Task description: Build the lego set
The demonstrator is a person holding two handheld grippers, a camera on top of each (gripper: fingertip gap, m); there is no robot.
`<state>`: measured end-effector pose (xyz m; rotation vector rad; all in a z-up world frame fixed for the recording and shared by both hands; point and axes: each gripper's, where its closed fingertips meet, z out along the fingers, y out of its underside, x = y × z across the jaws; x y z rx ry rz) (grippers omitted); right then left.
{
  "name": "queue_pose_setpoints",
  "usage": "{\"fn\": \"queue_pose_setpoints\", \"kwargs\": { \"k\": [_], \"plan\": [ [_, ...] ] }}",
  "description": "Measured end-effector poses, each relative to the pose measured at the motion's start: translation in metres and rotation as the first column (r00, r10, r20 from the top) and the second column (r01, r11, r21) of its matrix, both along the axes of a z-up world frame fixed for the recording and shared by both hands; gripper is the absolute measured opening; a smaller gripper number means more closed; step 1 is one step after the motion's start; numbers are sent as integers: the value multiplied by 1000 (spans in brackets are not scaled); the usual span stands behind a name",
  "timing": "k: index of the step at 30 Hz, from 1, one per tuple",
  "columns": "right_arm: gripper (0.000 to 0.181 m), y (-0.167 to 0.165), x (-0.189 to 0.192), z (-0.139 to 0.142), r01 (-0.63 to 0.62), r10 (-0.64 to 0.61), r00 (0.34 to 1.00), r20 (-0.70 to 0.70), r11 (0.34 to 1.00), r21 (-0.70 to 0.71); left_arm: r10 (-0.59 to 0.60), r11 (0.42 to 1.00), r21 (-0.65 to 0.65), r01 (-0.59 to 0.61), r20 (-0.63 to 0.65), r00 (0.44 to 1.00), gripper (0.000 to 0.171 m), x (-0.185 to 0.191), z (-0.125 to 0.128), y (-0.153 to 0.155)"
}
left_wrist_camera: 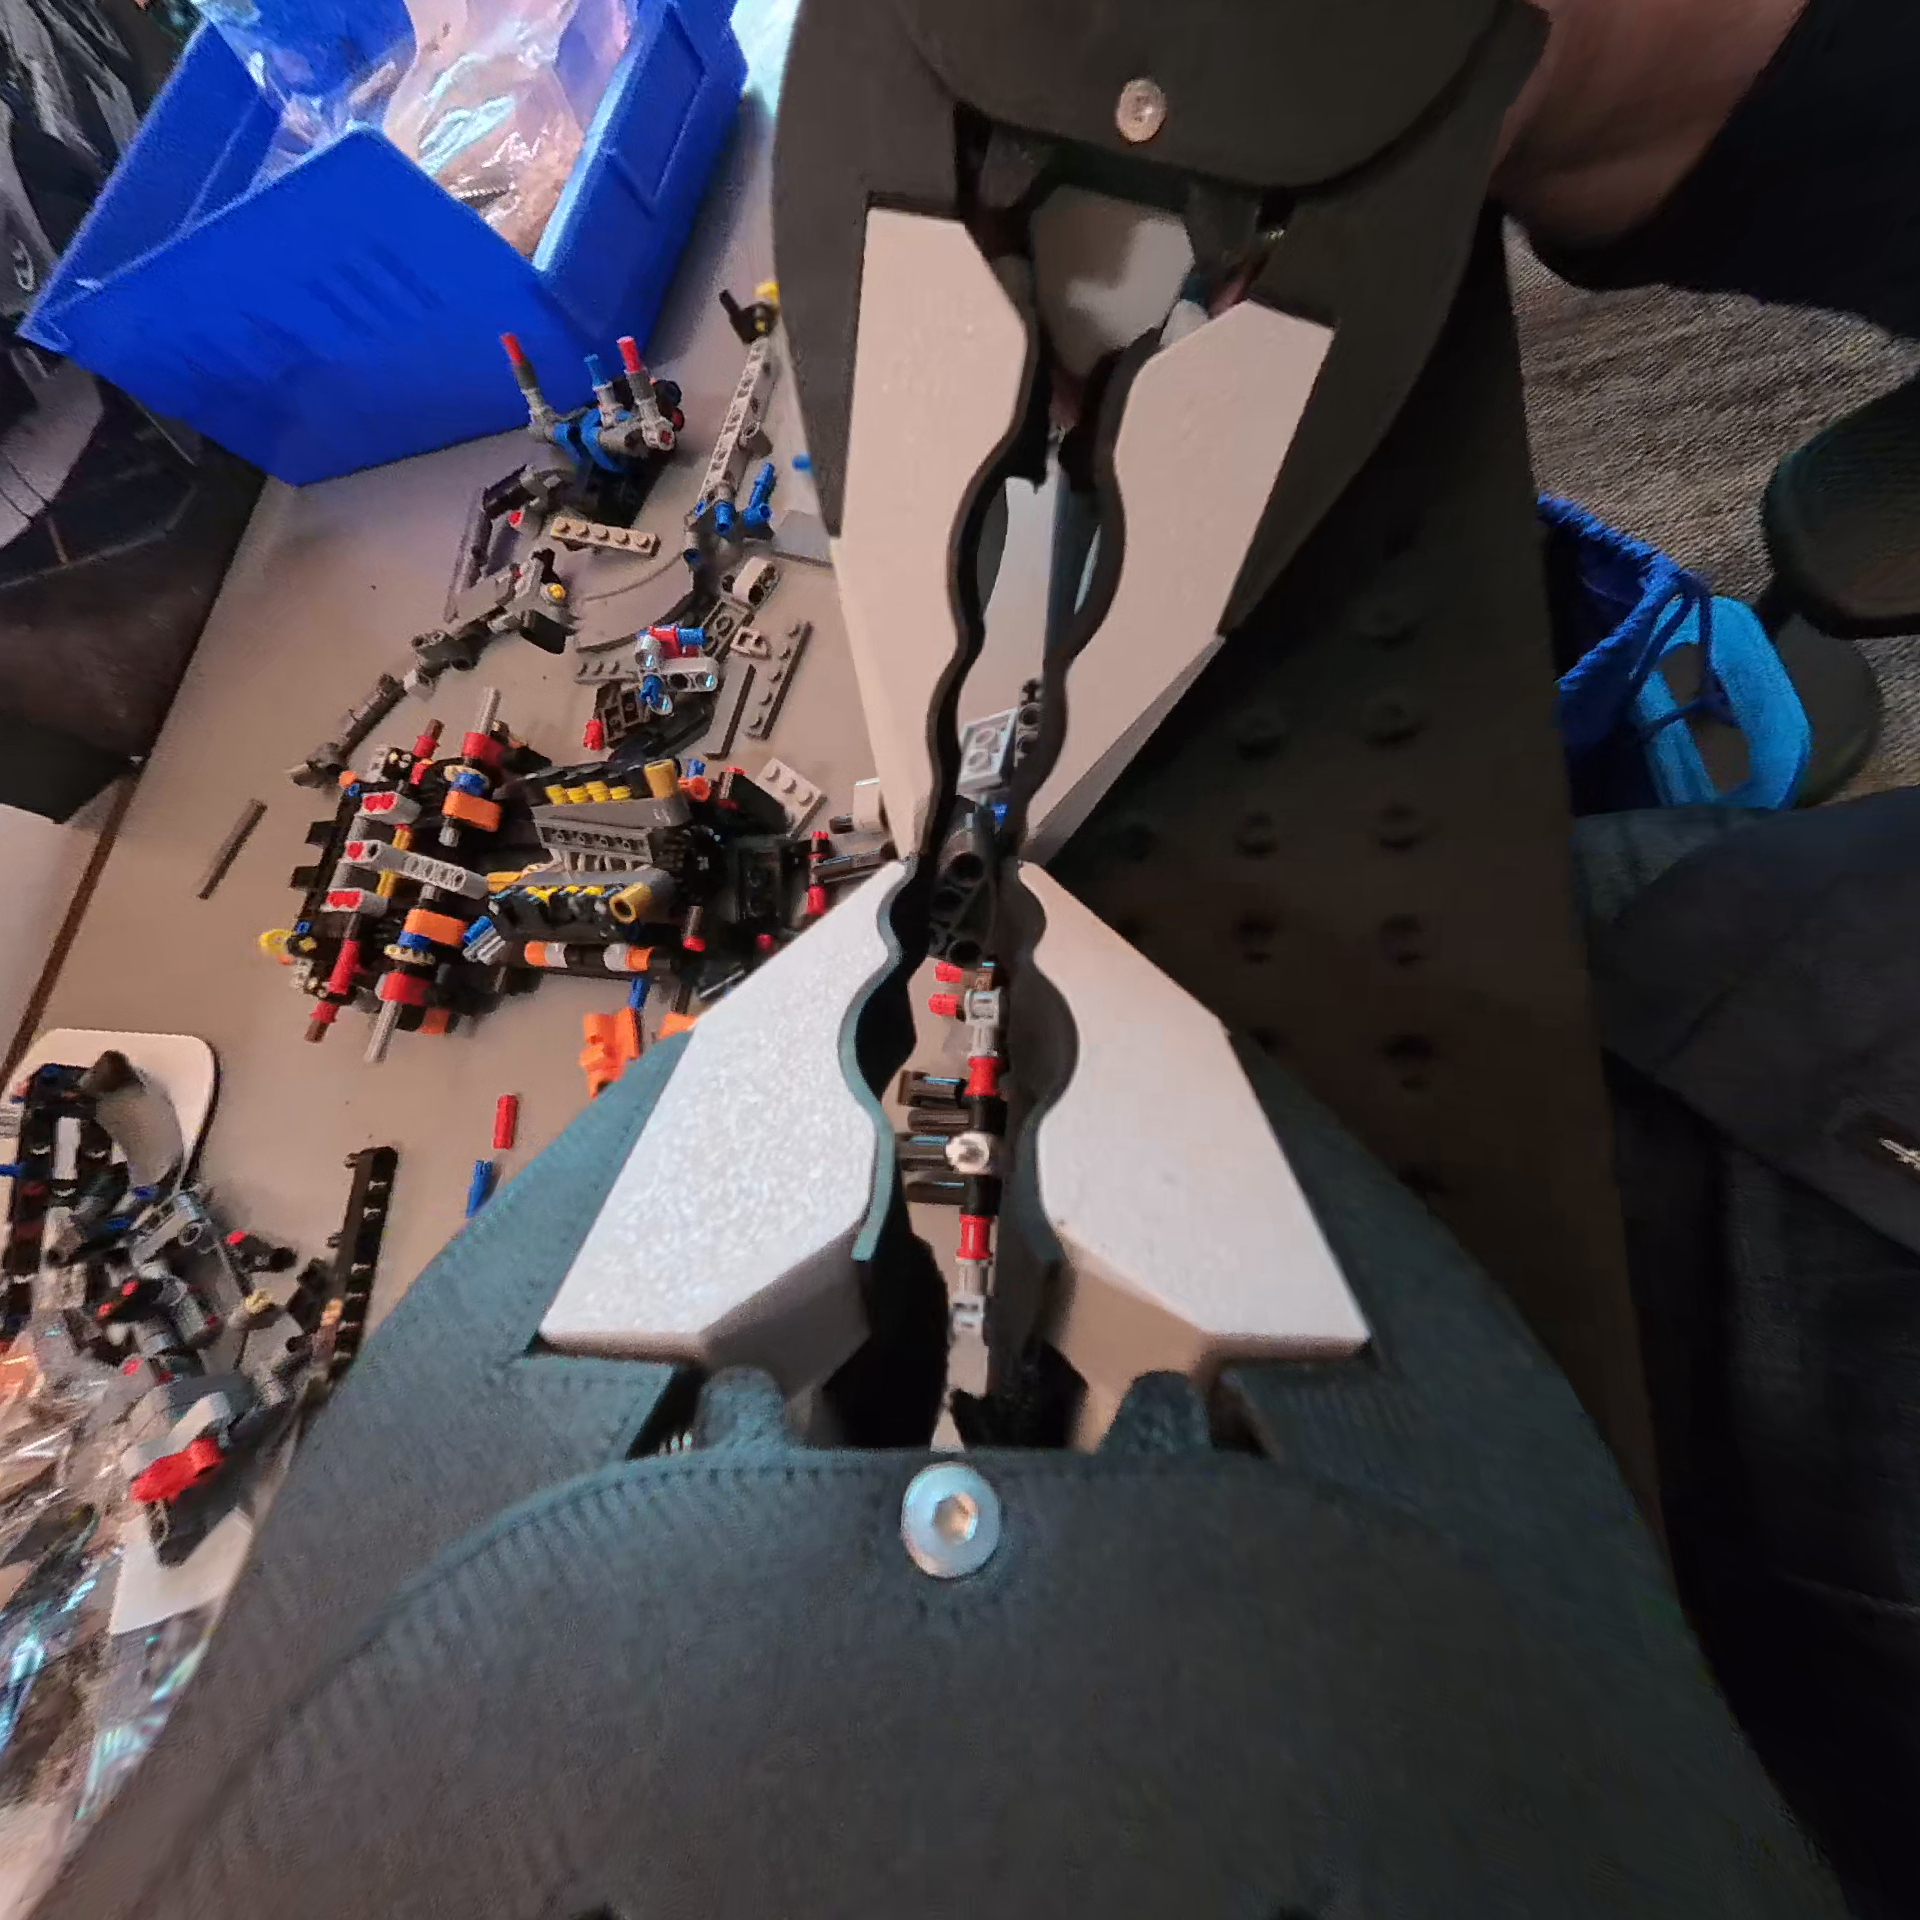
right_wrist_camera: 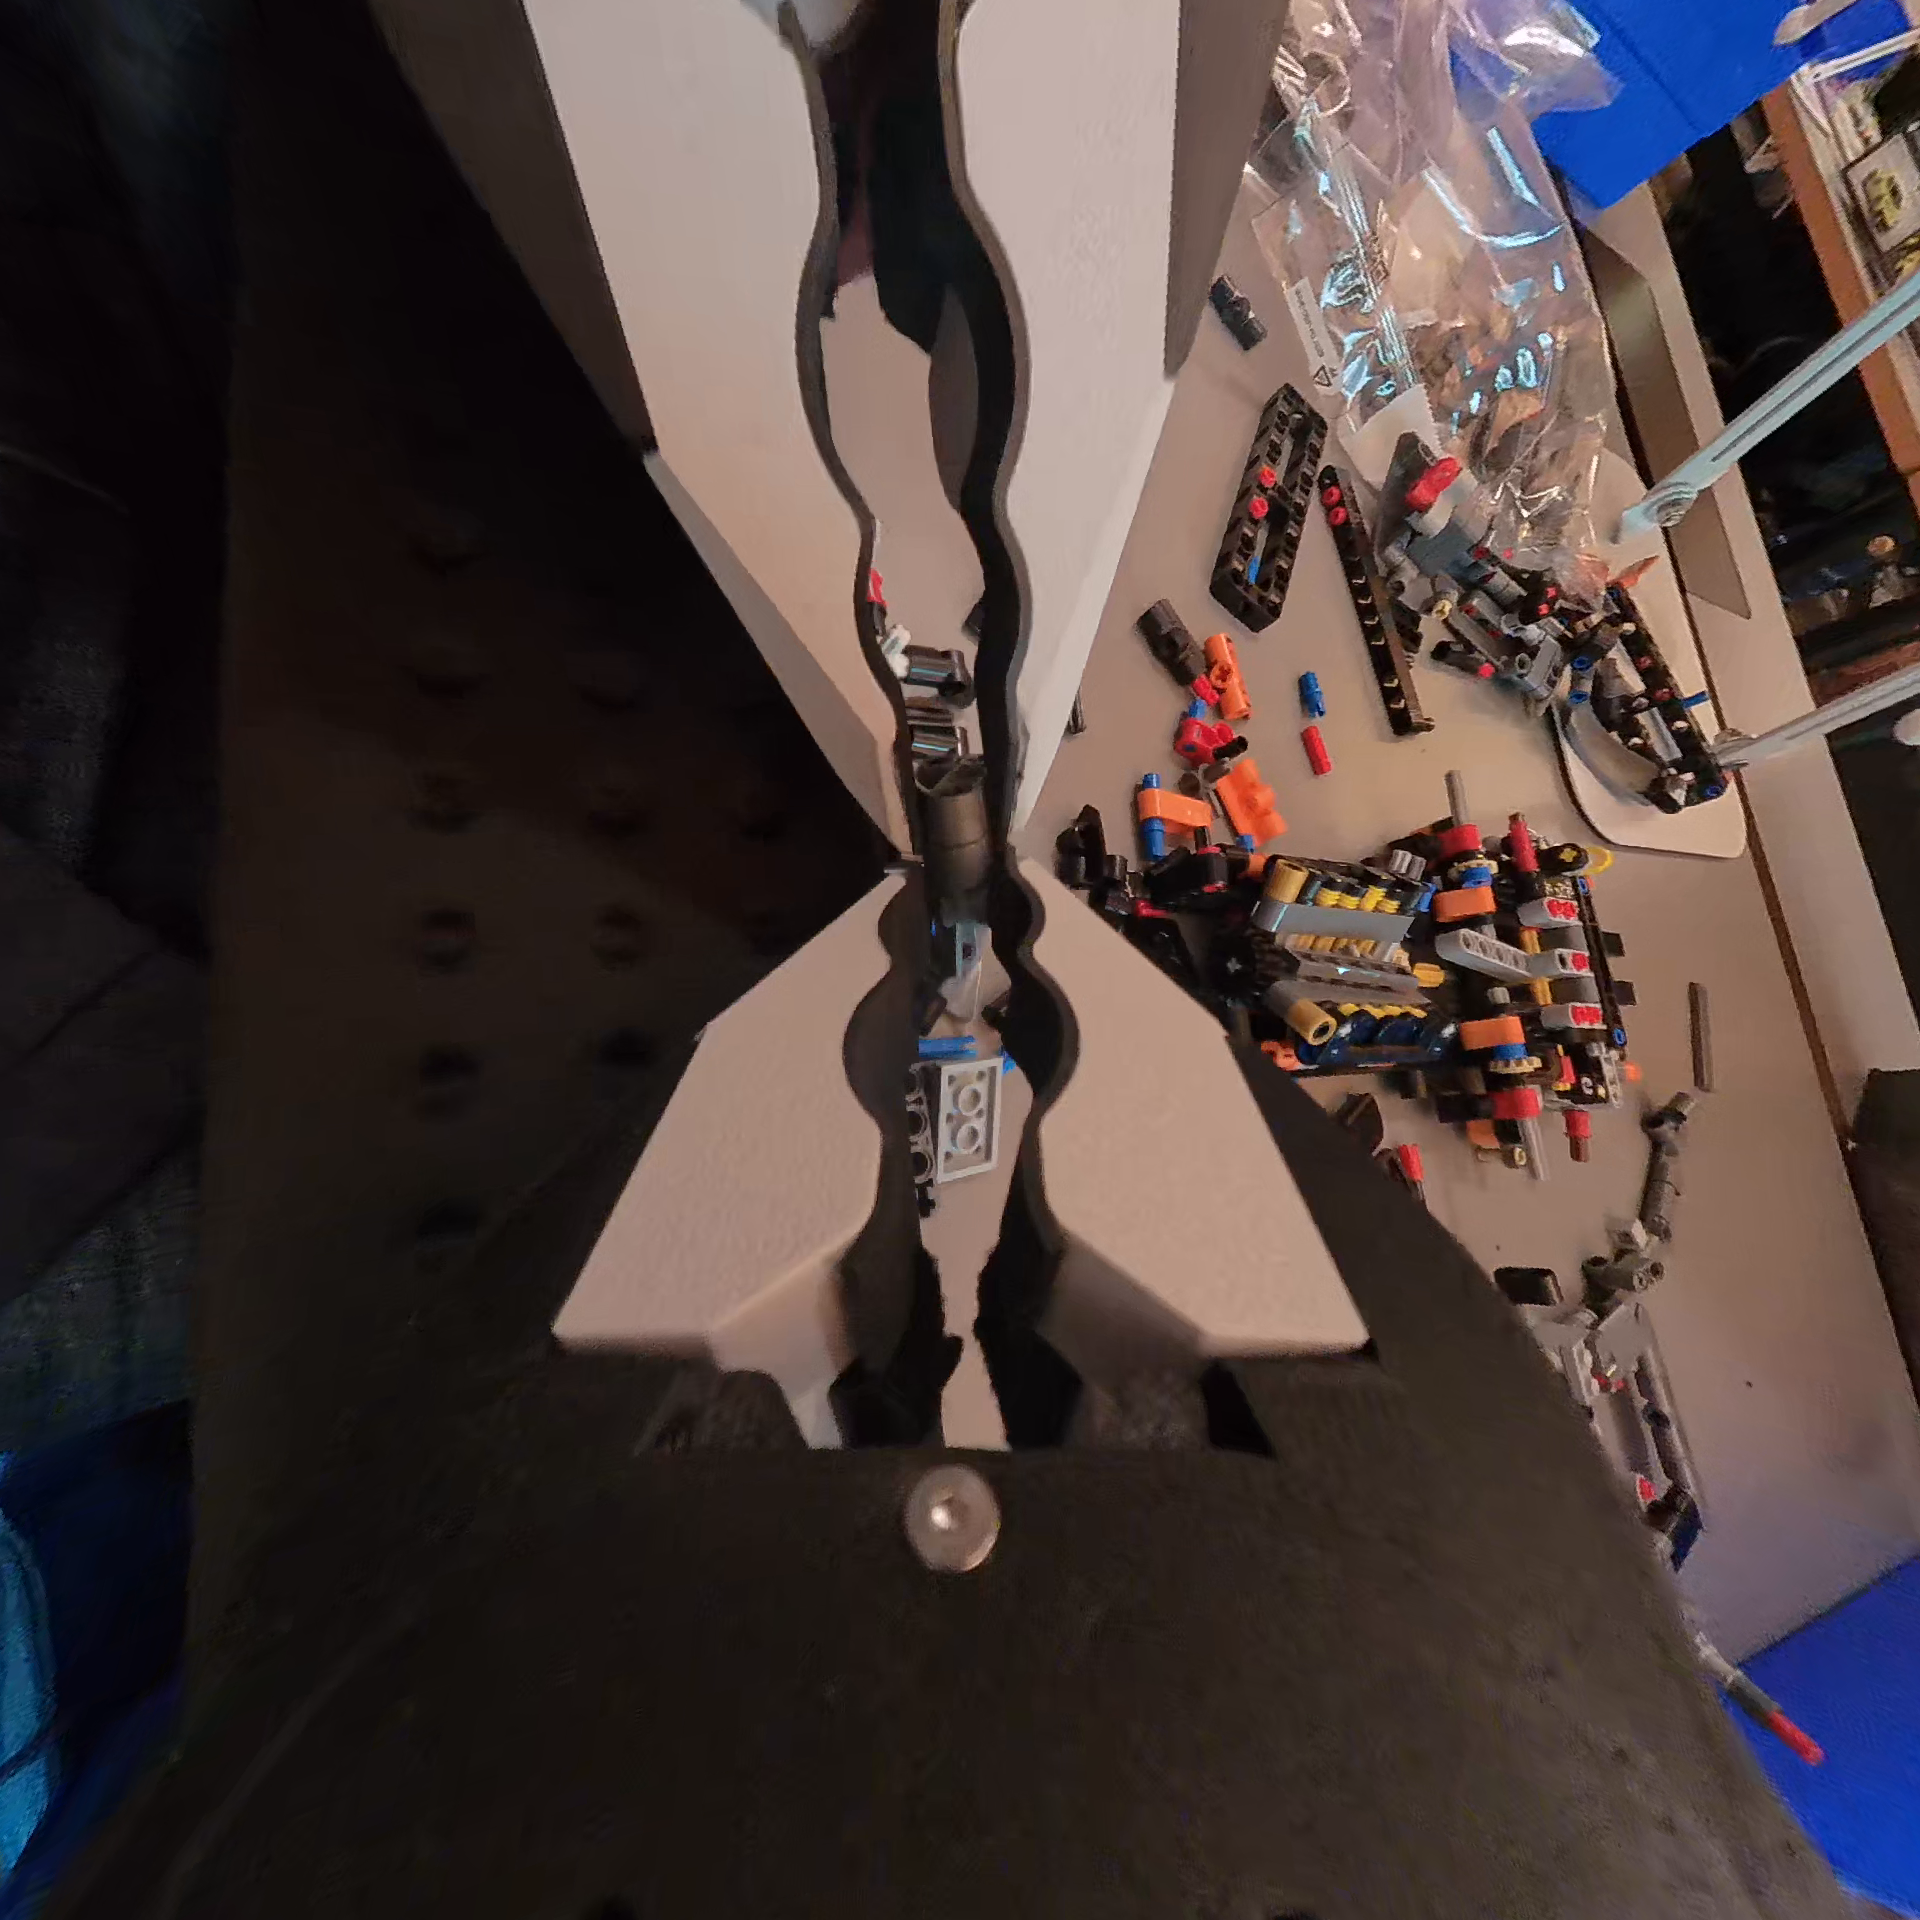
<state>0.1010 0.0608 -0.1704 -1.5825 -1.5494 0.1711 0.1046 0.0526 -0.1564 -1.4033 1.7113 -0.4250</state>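
My two grippers meet tip to tip above the table edge. My left gripper (left_wrist_camera: pixel 956 888) is shut on a thin lego sub-assembly (left_wrist_camera: pixel 971 1122) of black connectors and red pins. My right gripper (right_wrist_camera: pixel 951 883) faces it and is shut on the other end, a piece with a grey two-by-two plate (right_wrist_camera: pixel 968 1122). A black tube connector (left_wrist_camera: pixel 961 883) sits where the fingertips meet; it also shows in the right wrist view (right_wrist_camera: pixel 951 831). The right gripper (left_wrist_camera: pixel 977 821) enters the left wrist view from above. The main lego chassis (left_wrist_camera: pixel 499 883) lies on the table to the left.
A blue bin (left_wrist_camera: pixel 312 312) with plastic bags stands at the far left. Loose beams and pins (left_wrist_camera: pixel 665 623) lie around the chassis (right_wrist_camera: pixel 1455 966). A second sub-assembly (right_wrist_camera: pixel 1621 665) rests on a white board beside clear bags (right_wrist_camera: pixel 1434 260). A blue bag (left_wrist_camera: pixel 1662 675) lies on the floor.
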Motion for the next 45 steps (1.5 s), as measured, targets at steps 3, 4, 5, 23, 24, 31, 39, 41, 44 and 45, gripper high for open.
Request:
{"fn": "queue_pose_setpoints", "kwargs": {
  "k": [3,4,5,23,24,31,39,41,44,45],
  "plan": [
    [10,-2,-2,2,-8,8,1000,-19,1000,-9,1,1000,-26,-1,9,1000,11,-2,1,-1],
    [11,-2,-2,1,-4,4,1000,-20,1000,-13,5,1000,-27,-5,15,1000,11,-2,2,0],
    [10,-2,-2,2,-2,1,1000,-31,1000,-18,2,999,-38,-1,29,1000,10,-1,4,-1],
    [10,13,13,25,71,-104,968,-227,987,-148,170,985,15,-169,-45,984,11,-14,-5,47],
    [10,13,15,31,61,-105,957,-270,984,-166,181,982,61,-177,-72,981,11,-14,-7,52],
    [10,10,17,42,-2,-97,924,-369,966,-259,316,937,215,-276,-183,931,8,-16,-25,69],
    [10,9,16,38,5,-88,936,-340,971,-239,351,932,77,-355,57,935,7,-21,14,73],
    [10,10,16,37,14,-95,939,-330,971,-239,341,938,18,-345,106,934,7,-23,26,69],
    [11,12,16,34,29,-104,944,-314,972,-234,337,941,-109,-319,241,910,7,-24,45,65],
    [10,15,18,34,52,-124,943,-309,971,-233,315,947,-153,-281,290,904,7,-24,54,61]
  ]
}}
